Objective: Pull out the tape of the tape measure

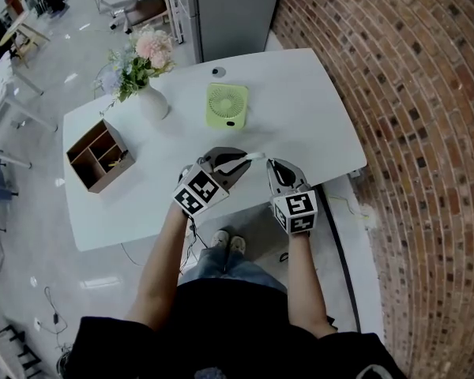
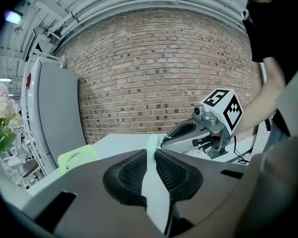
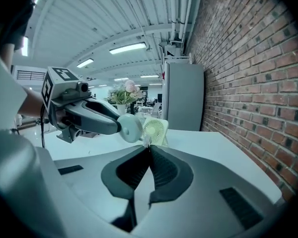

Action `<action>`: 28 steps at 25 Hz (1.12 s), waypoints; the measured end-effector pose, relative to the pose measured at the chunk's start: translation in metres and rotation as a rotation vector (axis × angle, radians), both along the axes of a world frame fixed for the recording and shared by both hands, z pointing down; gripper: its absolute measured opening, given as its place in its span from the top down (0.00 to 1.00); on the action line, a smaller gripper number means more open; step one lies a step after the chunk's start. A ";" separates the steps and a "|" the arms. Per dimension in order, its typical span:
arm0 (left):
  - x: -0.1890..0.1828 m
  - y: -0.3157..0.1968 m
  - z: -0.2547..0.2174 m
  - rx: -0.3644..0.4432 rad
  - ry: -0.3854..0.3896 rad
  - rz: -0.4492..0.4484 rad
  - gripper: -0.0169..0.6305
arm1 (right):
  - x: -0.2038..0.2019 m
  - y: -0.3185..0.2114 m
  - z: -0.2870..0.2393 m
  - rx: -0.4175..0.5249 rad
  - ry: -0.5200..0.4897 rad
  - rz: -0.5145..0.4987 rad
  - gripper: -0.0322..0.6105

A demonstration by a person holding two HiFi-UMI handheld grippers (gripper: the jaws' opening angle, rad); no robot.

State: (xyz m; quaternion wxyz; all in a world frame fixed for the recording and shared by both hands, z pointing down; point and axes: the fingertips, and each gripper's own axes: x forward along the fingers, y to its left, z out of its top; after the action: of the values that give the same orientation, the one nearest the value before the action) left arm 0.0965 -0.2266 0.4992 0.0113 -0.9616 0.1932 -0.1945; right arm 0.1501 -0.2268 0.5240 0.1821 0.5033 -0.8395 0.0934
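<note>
left gripper (image 2: pixel 152 151) is clamped on the pale green tape measure (image 3: pixel 130 128), whose round case sits edge-on between the pads. right gripper (image 3: pixel 149 147) has its jaws pinched together on the tip of the tape (image 1: pixel 255 156). A short run of tape spans between the two. Both are over the near edge of the white table (image 1: pixel 316 109), tips close together. Far side: green fan (image 1: pixel 227 105), with the flower vase (image 1: pixel 152 101) to its left. The wooden organiser (image 1: pixel 99 158) is at the left.
</note>
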 end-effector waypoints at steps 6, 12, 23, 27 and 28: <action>-0.015 -0.003 0.004 -0.011 -0.009 -0.030 0.87 | 0.024 0.000 0.000 0.003 0.035 0.086 0.95; -0.022 -0.008 0.008 -0.008 -0.030 -0.019 0.87 | 0.052 -0.001 0.002 0.010 0.094 0.170 0.95; -0.033 -0.022 0.019 -0.012 -0.068 -0.017 0.87 | 0.106 -0.001 0.006 0.009 0.149 0.307 0.95; -0.041 -0.028 0.024 -0.018 -0.080 -0.031 0.87 | 0.121 -0.003 0.008 0.009 0.169 0.346 0.95; -0.043 -0.029 0.026 -0.020 -0.083 -0.033 0.87 | 0.124 -0.003 0.008 0.009 0.174 0.352 0.95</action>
State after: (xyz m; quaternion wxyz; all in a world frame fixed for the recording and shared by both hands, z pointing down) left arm 0.0540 -0.2557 0.5249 0.0064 -0.9495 0.2065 -0.2361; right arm 0.2739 -0.2299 0.5325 0.2324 0.6494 -0.7200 0.0764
